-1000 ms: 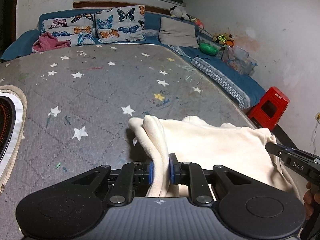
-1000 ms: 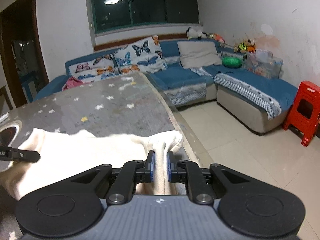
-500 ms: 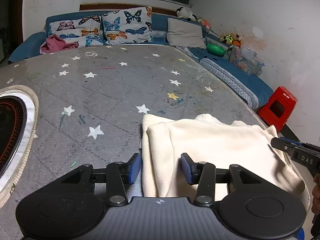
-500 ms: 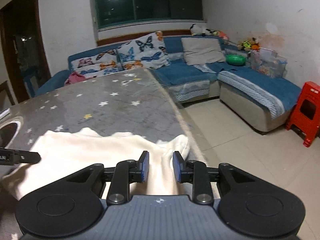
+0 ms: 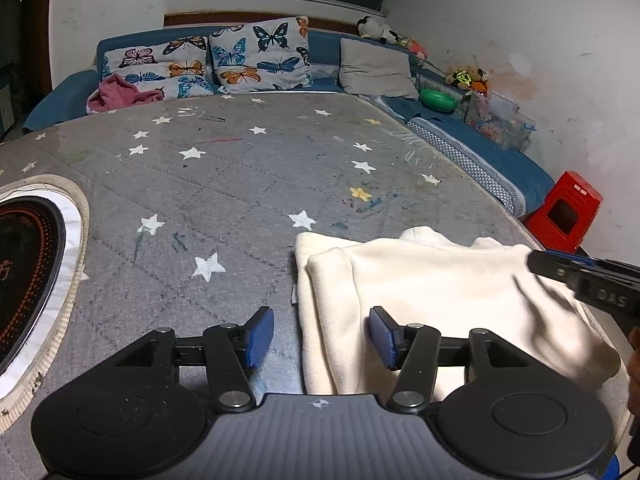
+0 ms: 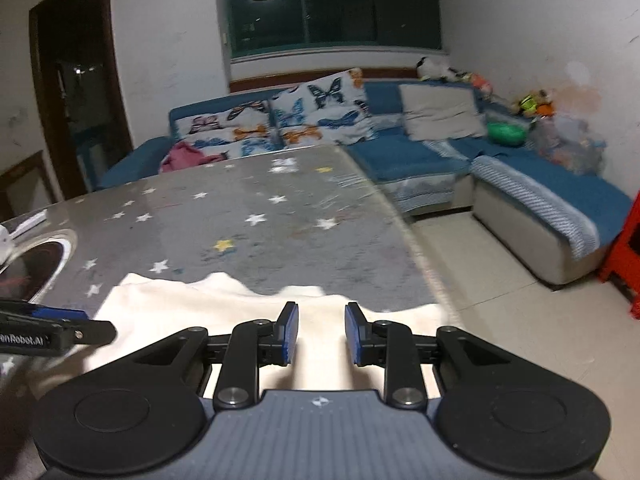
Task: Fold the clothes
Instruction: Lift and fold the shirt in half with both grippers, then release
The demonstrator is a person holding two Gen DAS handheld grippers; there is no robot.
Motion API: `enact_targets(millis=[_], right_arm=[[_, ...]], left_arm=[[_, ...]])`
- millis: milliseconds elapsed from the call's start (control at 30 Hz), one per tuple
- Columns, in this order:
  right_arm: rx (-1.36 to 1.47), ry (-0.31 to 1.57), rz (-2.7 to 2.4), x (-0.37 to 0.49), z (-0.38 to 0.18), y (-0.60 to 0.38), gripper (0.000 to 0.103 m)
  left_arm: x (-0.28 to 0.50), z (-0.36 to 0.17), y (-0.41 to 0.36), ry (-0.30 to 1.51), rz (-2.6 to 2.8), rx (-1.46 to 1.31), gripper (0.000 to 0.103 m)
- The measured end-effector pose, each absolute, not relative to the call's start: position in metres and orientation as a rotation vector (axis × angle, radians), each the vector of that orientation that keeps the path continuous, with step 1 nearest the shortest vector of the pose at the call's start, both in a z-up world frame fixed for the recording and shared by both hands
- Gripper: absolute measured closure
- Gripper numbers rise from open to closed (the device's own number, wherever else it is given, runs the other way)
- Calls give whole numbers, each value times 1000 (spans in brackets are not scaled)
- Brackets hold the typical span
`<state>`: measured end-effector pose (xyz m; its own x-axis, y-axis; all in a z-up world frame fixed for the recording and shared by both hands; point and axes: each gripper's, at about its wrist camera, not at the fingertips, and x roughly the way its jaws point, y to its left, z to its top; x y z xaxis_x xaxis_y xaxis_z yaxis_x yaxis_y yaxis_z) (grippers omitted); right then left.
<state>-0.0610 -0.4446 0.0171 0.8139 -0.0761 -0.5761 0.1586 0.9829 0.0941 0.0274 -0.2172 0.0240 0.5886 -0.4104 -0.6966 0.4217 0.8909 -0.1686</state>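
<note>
The left gripper (image 5: pixel 321 335) hangs low over the near edge of the grey star-printed quilted table cover (image 5: pixel 224 184), its blue-padded jaws apart and opening wider; the folded left edge of the cream fleece garment (image 5: pixel 436 300) lies flat between them, touched by neither pad, with bare cover under the left finger and fleece under the right one; beyond the fingertips the garment's doubled edge ends at a square corner, and past that the cover runs on clear of cloth. The right gripper (image 6: pixel 322 334) stands over the garment's (image 6: pixel 224 304) other end, jaws parted a little and gripping nothing, the fleece spread flat below and just ahead of them; its far edge shows small peaks, and the table's right border passes just right of the right finger. Left of the left fingers a round black induction hob in a white ring (image 5: pixel 30 272) sits in the cover; far ahead a blue sofa with butterfly cushions (image 5: pixel 248 60) lines the wall.
</note>
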Motion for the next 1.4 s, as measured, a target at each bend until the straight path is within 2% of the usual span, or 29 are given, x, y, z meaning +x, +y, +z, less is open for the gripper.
enact_targets(millis=[433,833,967,1400], right_arm=[[92,655,-124,-34,-1,-434,78],[78,646,-27,-82,16,-409,75],[70,637,-5,-102,20,-398,71],[51,619,-48,-144,15,-384,70]], left_arm=[[32,21,-216,808,-484,25,39],[16,28,-215,801,-478,37,38],[6,32,-214,789,-482,46,36],[-29,32,-206,763,-490,56,33]])
